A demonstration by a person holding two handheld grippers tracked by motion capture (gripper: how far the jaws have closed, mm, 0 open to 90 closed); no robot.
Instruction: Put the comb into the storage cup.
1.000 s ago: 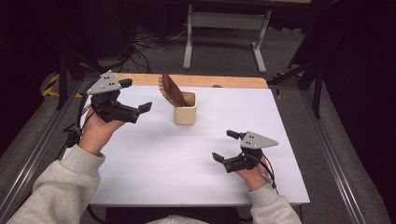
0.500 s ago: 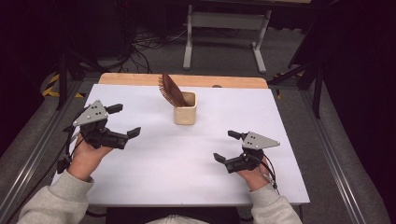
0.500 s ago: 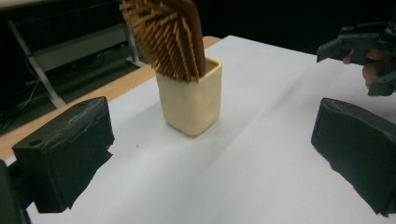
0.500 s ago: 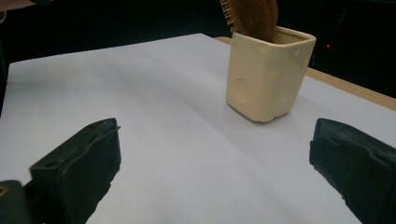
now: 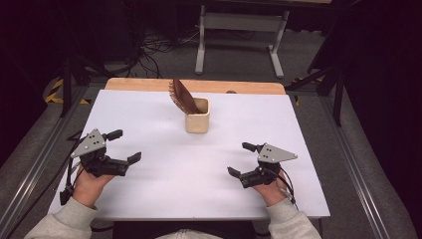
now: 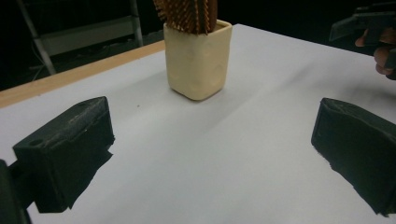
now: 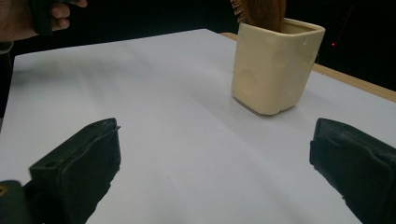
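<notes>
A cream square cup [image 5: 197,118] stands upright near the back middle of the white table [image 5: 209,199], with a brown bristled brush [image 5: 183,97] leaning out of it to the left. My left gripper [image 5: 125,145] rests low at the front left, open and empty, jaws wide apart. At the front right my right gripper [image 5: 240,159] is open too, holding nothing. Both point toward the cup, which stands well ahead of the jaws in the left gripper view [image 6: 198,58] and the right gripper view [image 7: 275,65]. The brush [image 6: 187,14] sticks up out of the cup.
A wooden strip [image 5: 149,84] runs along the table's far edge. Beyond it are a grey metal stand [image 5: 239,35] and cables [image 5: 154,50] on the floor. Metal rails [image 5: 30,174] flank the table's sides.
My left gripper has drawn back from beside the cup toward the front left of the table and lowered. The right gripper has stayed in place.
</notes>
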